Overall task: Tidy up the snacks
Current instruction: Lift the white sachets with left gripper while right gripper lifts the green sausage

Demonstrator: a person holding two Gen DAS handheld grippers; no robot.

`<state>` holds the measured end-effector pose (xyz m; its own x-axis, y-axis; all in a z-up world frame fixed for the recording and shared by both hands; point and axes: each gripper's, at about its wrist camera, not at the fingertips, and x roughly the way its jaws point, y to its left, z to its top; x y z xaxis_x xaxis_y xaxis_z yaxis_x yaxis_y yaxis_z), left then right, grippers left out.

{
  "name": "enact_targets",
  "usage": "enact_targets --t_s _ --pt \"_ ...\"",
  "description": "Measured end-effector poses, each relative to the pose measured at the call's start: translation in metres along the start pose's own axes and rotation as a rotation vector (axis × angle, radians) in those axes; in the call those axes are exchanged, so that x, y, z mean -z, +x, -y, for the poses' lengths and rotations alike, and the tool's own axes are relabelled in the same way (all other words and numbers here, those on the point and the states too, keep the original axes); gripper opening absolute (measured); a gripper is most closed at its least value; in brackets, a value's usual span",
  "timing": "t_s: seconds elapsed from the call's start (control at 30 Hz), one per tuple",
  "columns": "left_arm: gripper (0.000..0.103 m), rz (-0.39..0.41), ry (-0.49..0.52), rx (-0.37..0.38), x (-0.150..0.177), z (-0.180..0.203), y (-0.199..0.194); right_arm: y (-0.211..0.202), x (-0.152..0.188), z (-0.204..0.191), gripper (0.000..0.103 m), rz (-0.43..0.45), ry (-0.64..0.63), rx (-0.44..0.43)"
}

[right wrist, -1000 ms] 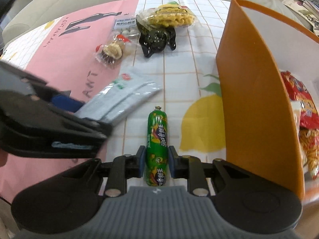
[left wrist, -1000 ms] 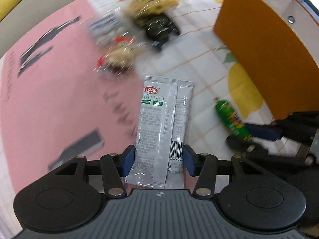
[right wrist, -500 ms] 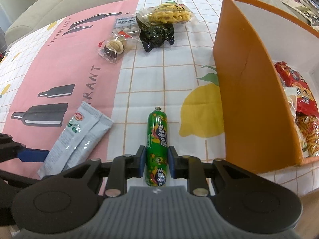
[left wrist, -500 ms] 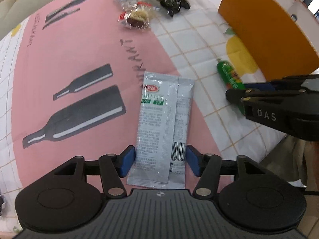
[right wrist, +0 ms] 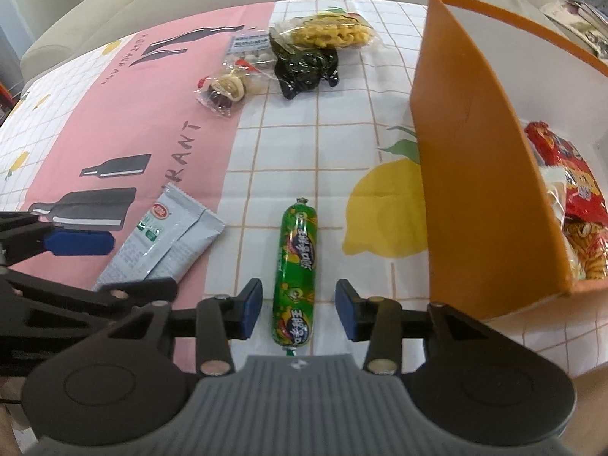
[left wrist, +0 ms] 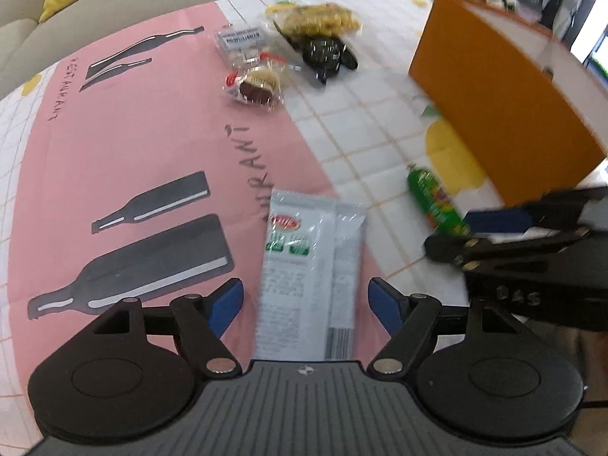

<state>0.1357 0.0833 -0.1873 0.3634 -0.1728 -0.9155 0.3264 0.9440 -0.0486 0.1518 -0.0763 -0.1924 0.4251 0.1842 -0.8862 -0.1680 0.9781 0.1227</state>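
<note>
The orange box is seen on the right of the table, its tall near wall standing upright along the right side of the free cloth, with red snack bags inside it. Between this wall and the pink band of the tablecloth a wide strip of white checked cloth is left open, and only the green sausage stick lies in it. The stick is placed with its long axis running from near to far, one crimped end pointing to the far side of the table, the other toward the camera. The right gripper is held around its near end; the jaws are opening and the pads stand apart from the wrapper on both sides. The grey sachets are found to the left of the stick, on the pink band, lying flat; in the left wrist view their long axis runs also near to far. The left gripper is around them, its jaws opening wide, with clear gaps to both edges. A heap of small snack packets is seen at the far side, well apart from both grippers.
</note>
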Motion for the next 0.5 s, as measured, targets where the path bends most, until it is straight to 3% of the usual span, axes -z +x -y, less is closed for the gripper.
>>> enact_targets --t_s 0.27,0.33,0.4,0.5 --pt "0.087 0.021 0.069 -0.024 0.0040 0.0067 0.0006 0.0006 0.0016 -0.0037 0.037 0.033 -0.045 0.021" --pt "0.083 0.020 0.067 -0.015 0.0031 0.0054 -0.0002 0.0006 0.0023 -0.0054 0.030 0.038 -0.060 0.034" --pt "0.068 0.027 0.064 -0.016 0.0025 0.0049 -0.0014 0.0000 0.0025 -0.0061 0.022 0.042 -0.063 0.027" --pt "0.058 0.036 0.056 -0.015 0.0025 0.0044 -0.0030 0.0000 0.0029 -0.0061 0.022 0.044 -0.062 0.028"
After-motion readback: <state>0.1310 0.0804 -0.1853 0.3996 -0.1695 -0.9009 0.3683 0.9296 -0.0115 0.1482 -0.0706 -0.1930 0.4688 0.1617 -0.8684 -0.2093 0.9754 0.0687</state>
